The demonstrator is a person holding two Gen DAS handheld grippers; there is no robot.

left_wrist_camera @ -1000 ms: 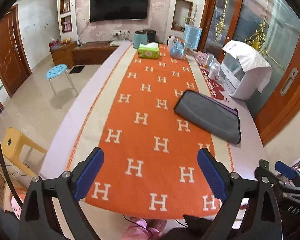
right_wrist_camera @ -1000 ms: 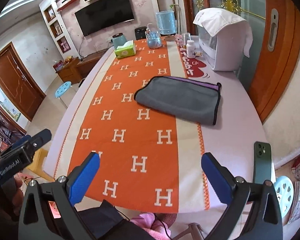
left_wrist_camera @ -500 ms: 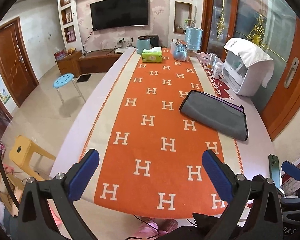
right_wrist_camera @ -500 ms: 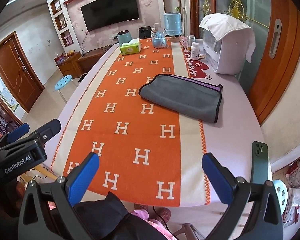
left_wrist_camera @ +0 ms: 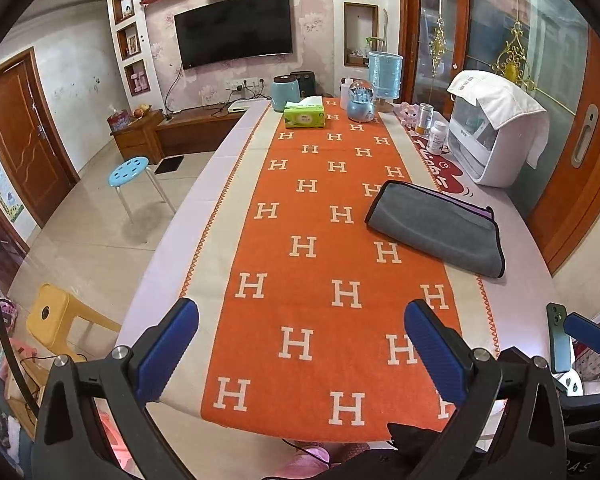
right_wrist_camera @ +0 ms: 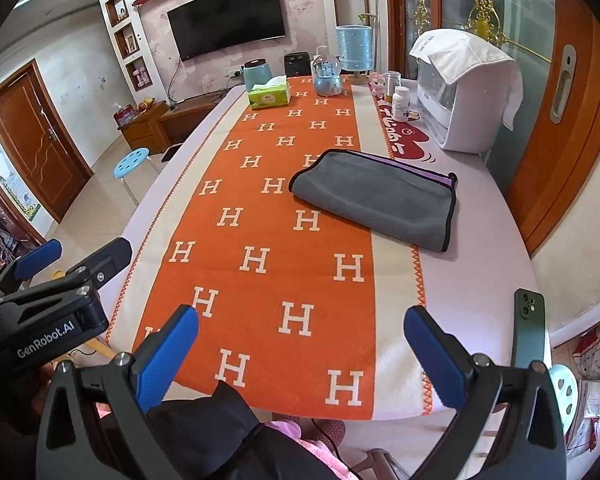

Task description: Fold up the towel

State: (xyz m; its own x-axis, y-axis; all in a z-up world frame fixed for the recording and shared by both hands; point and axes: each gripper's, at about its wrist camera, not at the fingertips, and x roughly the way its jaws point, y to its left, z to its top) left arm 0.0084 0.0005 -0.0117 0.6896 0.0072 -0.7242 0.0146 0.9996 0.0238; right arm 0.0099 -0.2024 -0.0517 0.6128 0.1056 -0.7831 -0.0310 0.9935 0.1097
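Right, left wrist view: left tongs point(left_wrist_camera: 301, 334) spread wide, nothing between them, blue ribbed pads point(left_wrist_camera: 168, 350) on black arms, hovering over the near end of the table point(left_wrist_camera: 516, 292). Towel point(left_wrist_camera: 436, 227) is grey plush microfibre with black piping and a purple layer showing along the far edge, folded into a flat rectangle, lying on the right half of the table, partly on the orange H-pattern runner point(left_wrist_camera: 320, 264), partly on the pale cloth beside it, well apart from the tongs. Green tissue box point(left_wrist_camera: 304, 115) sits at the far end; white boxy appliance point(left_wrist_camera: 496, 136) with a cloth draped on top stands beyond the towel. Yellow plastic stool point(left_wrist_camera: 56, 318) low left, seen clearly only here.

Right wrist view: right tongs point(right_wrist_camera: 301, 338) also wide apart and empty, same blue pads point(right_wrist_camera: 434, 356). Towel point(right_wrist_camera: 374, 197) sits closer to centre frame; rounded fold edge on its left reads clearly. Dark green phone point(right_wrist_camera: 529, 328) stands at the table's right edge. The left tongs' point(right_wrist_camera: 74, 254) black body with "GenRobot.AI" lettering shows at left, only in this view.
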